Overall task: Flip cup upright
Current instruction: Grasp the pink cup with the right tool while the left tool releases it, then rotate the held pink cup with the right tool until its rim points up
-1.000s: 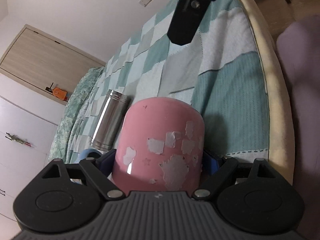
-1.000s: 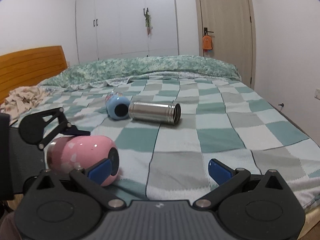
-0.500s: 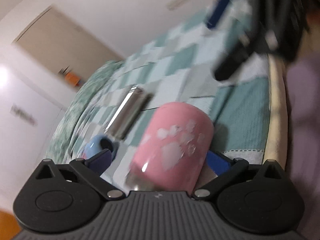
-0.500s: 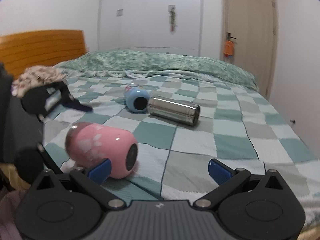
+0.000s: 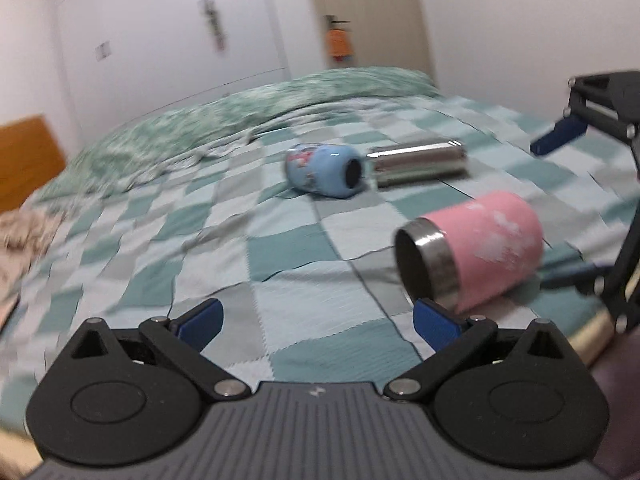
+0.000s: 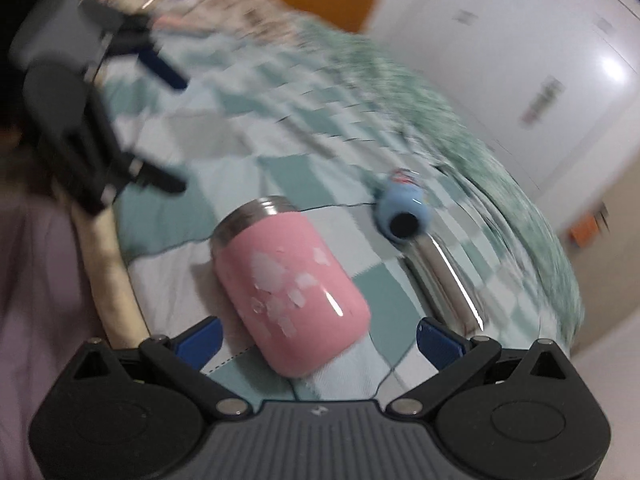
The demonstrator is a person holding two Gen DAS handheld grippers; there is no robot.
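Observation:
A pink cup (image 5: 476, 252) with a steel rim lies on its side on the checked bedspread, also seen in the right wrist view (image 6: 288, 292). My left gripper (image 5: 316, 322) is open and empty, just left of the cup's mouth. My right gripper (image 6: 318, 338) is open, its blue fingers either side of the cup's closed base, apart from it. The right gripper shows at the left wrist view's right edge (image 5: 592, 184), and the left gripper shows at the right wrist view's upper left (image 6: 160, 120).
A blue cup (image 5: 324, 170) and a steel cylinder (image 5: 420, 164) lie on their sides farther up the bed. The bed's padded edge (image 6: 112, 264) runs beside the pink cup. A green quilt (image 5: 240, 112), a wardrobe and a door stand behind.
My left gripper let go of the pink cup and swung away to its mouth side. My right gripper swung round to the cup's base. The cup still lies on its side.

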